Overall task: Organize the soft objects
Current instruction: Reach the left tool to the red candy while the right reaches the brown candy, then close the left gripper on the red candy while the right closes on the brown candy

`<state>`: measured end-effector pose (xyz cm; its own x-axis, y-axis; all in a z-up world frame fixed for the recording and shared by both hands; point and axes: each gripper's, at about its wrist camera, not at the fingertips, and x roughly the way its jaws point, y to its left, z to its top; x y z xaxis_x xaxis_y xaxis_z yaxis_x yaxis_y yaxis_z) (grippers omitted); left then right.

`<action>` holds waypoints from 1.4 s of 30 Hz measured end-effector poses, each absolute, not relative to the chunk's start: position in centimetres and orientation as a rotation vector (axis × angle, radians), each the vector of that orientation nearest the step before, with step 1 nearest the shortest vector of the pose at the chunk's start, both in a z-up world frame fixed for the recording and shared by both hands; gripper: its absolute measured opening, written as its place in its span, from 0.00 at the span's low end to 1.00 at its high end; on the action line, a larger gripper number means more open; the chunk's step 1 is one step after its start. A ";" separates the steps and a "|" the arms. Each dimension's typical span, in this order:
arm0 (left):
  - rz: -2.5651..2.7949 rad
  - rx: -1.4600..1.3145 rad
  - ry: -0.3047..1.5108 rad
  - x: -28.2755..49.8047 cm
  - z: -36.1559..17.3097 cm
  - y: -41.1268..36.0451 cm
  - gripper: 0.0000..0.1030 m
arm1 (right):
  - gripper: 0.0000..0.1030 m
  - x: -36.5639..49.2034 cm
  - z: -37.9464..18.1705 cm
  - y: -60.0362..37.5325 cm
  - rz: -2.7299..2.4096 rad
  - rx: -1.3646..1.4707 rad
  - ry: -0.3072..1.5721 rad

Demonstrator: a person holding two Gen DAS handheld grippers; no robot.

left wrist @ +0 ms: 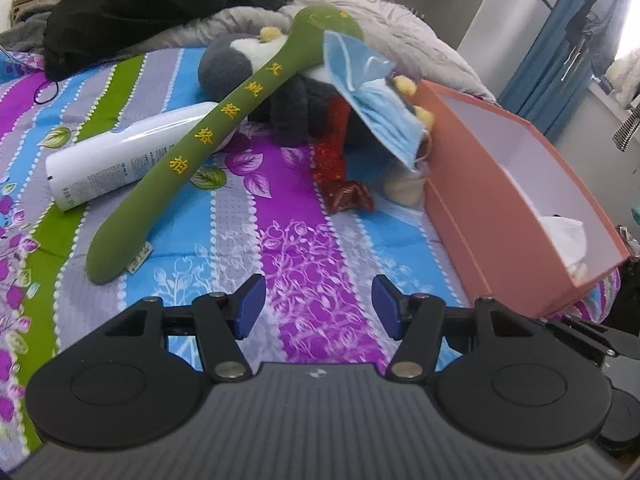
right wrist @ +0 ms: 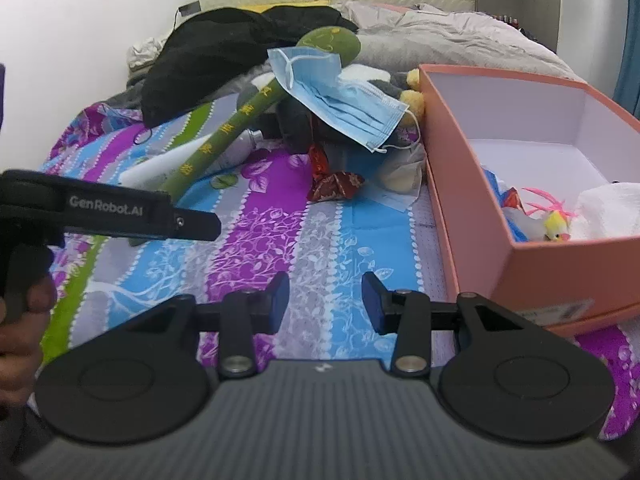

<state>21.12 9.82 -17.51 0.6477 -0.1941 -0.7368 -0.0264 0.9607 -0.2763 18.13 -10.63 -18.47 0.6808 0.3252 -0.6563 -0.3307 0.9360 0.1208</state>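
A long green plush stick [left wrist: 188, 148] [right wrist: 224, 136] with yellow characters leans across a grey plush toy [left wrist: 240, 72] [right wrist: 292, 116] on the striped bedsheet. A blue face mask [left wrist: 372, 96] [right wrist: 340, 96] drapes over the pile. A red shiny pouch [left wrist: 336, 172] [right wrist: 332, 180] lies in front. The pink box [left wrist: 480, 200] [right wrist: 472, 184] at the right holds a small yellow toy [right wrist: 556, 228] and white soft things. My left gripper [left wrist: 318, 306] hovers open over the sheet, well short of the pile. My right gripper [right wrist: 325, 300] is open too, just left of the box.
A white tube [left wrist: 128, 156] [right wrist: 160, 168] lies under the green stick. Black clothing [left wrist: 152, 4] [right wrist: 224, 48] and a grey duvet [left wrist: 400, 36] [right wrist: 460, 44] pile at the back. The left handheld unit [right wrist: 120, 212] and a hand [right wrist: 20, 320] show at the left of the right wrist view.
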 end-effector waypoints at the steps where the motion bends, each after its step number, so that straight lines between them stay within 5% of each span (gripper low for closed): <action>1: -0.096 -0.275 0.867 21.7 -17.9 10.0 0.62 | 0.42 18.6 -18.7 -10.5 0.367 -0.010 0.739; 13: -0.141 -0.310 0.889 28.5 -21.9 10.6 0.62 | 0.43 24.9 -21.5 -9.0 0.357 -0.041 0.768; 16: -0.155 -0.314 0.879 30.2 -22.4 10.7 0.62 | 0.61 26.4 -22.3 -8.7 0.356 -0.040 0.774; 37: -0.260 -0.275 0.835 40.1 -23.7 9.5 0.61 | 0.61 35.0 -26.1 -5.6 0.438 -0.037 0.712; 42: -0.268 -0.250 0.856 41.1 -24.0 9.2 0.36 | 0.57 35.4 -26.5 -5.4 0.462 -0.029 0.701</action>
<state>41.07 9.17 -24.05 0.6262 -0.3302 -0.7063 0.1314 0.9376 -0.3218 35.41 -5.45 -26.45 0.6681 0.3999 -0.6275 -0.4189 0.8991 0.1270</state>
